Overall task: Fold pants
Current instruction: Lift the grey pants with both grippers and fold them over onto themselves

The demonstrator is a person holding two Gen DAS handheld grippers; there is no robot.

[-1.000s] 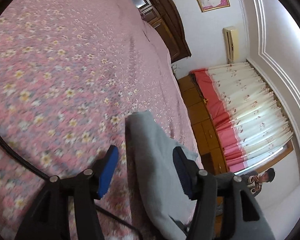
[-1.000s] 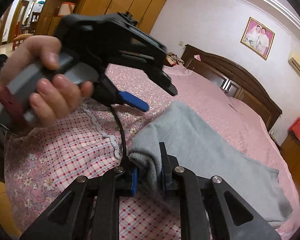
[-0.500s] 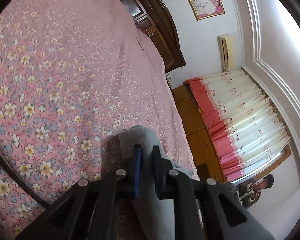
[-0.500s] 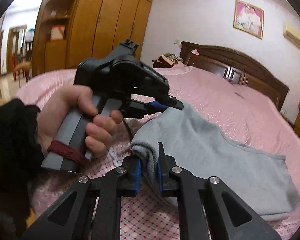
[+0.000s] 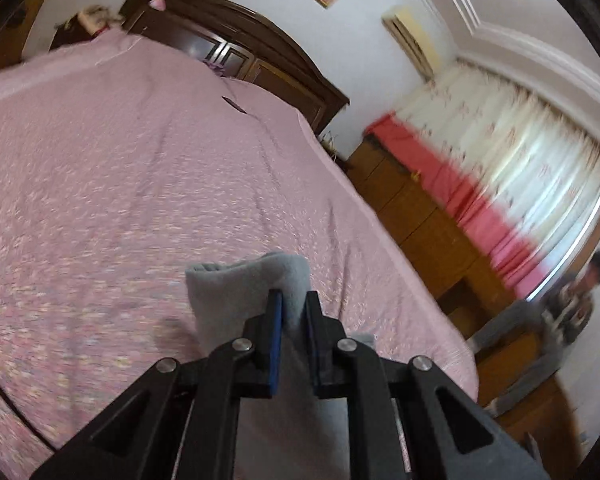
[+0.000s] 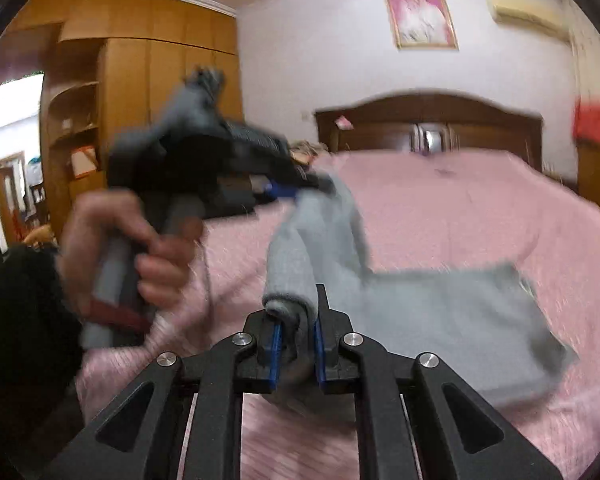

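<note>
Grey pants (image 6: 440, 320) lie partly on the pink floral bedspread (image 6: 480, 208), one end lifted off it. My right gripper (image 6: 296, 320) is shut on a rolled grey edge of the pants near the bed's foot. In the right wrist view my left gripper (image 6: 296, 192), held by a hand (image 6: 140, 248) in a dark sleeve, pinches the raised cloth higher up and to the left. In the left wrist view my left gripper (image 5: 292, 308) is shut on a bunched fold of the grey pants (image 5: 236, 292) above the bedspread (image 5: 140, 160).
A dark wooden headboard (image 6: 428, 120) stands at the bed's far end. Wooden wardrobes (image 6: 140, 80) fill the left wall. A wooden cabinet (image 5: 420, 216) and red-and-white curtains (image 5: 500, 168) line the right side, where a person (image 5: 572, 300) stands.
My left gripper closed on the pants' corner and lifted it up and across. The right gripper kept its grip and rose with the cloth. Both views rolled toward level.
</note>
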